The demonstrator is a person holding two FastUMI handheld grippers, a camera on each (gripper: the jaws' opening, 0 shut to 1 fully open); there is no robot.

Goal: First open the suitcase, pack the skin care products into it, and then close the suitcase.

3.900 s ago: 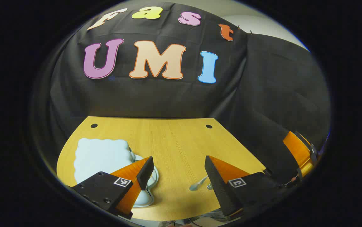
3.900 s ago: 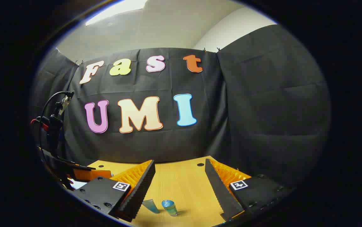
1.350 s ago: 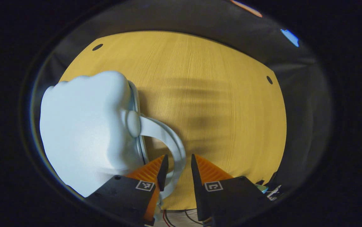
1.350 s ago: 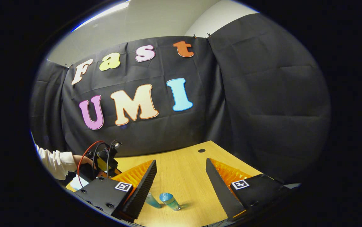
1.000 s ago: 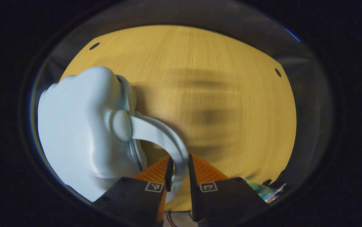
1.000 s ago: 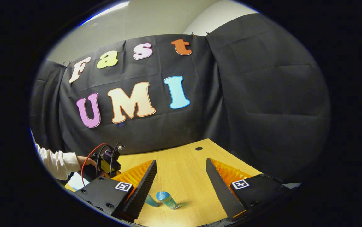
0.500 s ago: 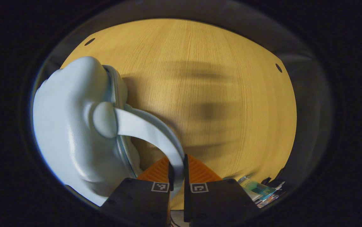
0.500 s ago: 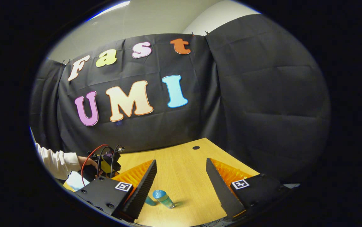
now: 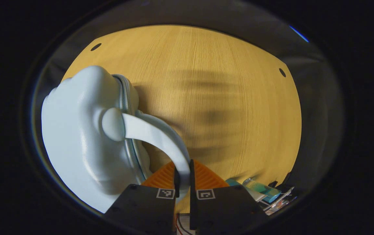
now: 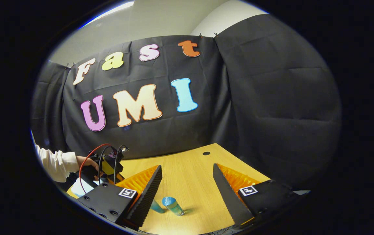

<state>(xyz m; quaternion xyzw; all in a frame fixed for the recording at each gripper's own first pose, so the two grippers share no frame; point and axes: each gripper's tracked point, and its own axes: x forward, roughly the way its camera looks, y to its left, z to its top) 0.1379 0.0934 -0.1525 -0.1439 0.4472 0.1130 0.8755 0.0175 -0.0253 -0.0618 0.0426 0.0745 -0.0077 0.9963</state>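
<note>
A pale blue suitcase (image 9: 76, 137) lies on the wooden table (image 9: 226, 98), at the left of the left gripper view. Its curved white handle (image 9: 154, 133) arcs out to the right. My left gripper (image 9: 182, 178) is shut on the handle's lower end, both fingers pressing it. Skin care tubes (image 9: 258, 189) lie at the lower right of that view. In the right gripper view my right gripper (image 10: 187, 182) hangs open above the table with nothing between its fingers. A small blue-capped bottle (image 10: 172, 206) lies on the table between and below its fingers.
In the right gripper view a sleeved hand (image 10: 72, 163) holds the other gripper (image 10: 108, 164), with red and black cables, at the far left. Two cable holes (image 9: 96, 47) mark the table's far edge. Black cloth walls close in the back and right side.
My left gripper came down over the suitcase handle and narrowed from open to shut on it. The suitcase has shifted slightly under the pull. The right gripper has stayed open, hardly moving.
</note>
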